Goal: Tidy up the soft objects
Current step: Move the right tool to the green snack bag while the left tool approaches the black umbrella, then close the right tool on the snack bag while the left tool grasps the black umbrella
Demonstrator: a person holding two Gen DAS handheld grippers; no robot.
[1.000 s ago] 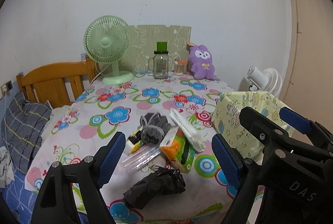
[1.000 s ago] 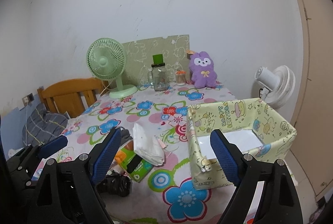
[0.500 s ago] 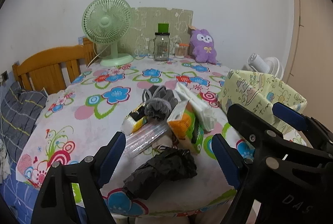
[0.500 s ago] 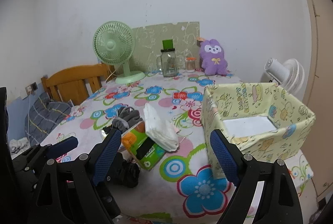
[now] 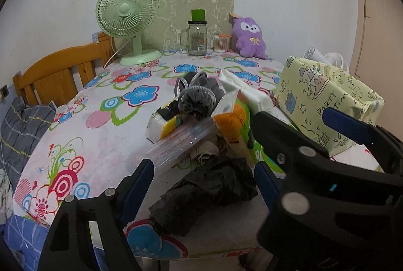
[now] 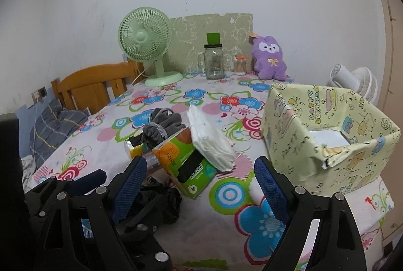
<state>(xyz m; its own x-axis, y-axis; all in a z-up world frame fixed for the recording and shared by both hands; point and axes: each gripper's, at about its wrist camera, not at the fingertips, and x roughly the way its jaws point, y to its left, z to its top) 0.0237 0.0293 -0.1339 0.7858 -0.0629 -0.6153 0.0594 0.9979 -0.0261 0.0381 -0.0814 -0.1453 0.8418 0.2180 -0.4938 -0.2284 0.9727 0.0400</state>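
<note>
A pile of soft things lies on the flowered tablecloth (image 5: pixel 100 135): a crumpled black bag (image 5: pixel 209 193) nearest, a clear plastic roll (image 5: pixel 181 142), grey gloves (image 5: pixel 199 94), an orange-green tissue pack (image 6: pixel 183 157) and a white folded pack (image 6: pixel 211 140). A yellow patterned box (image 6: pixel 327 135) stands open at the right, white inside. My left gripper (image 5: pixel 201 185) is open, just above the black bag. My right gripper (image 6: pixel 199 180) is open and empty, over the tissue pack's near end; its fingers show at the right of the left wrist view (image 5: pixel 284 135).
A green desk fan (image 6: pixel 148 44), a glass jar (image 6: pixel 214 62), a small swab jar (image 6: pixel 240 66) and a purple plush (image 6: pixel 269 59) stand along the far edge by the wall. A wooden chair (image 6: pixel 93 84) is at the left, a white fan (image 6: pixel 357 79) beyond the box.
Both grippers have moved down and forward toward the pile. The black bag now lies between the left gripper's fingers. Both stayed open.
</note>
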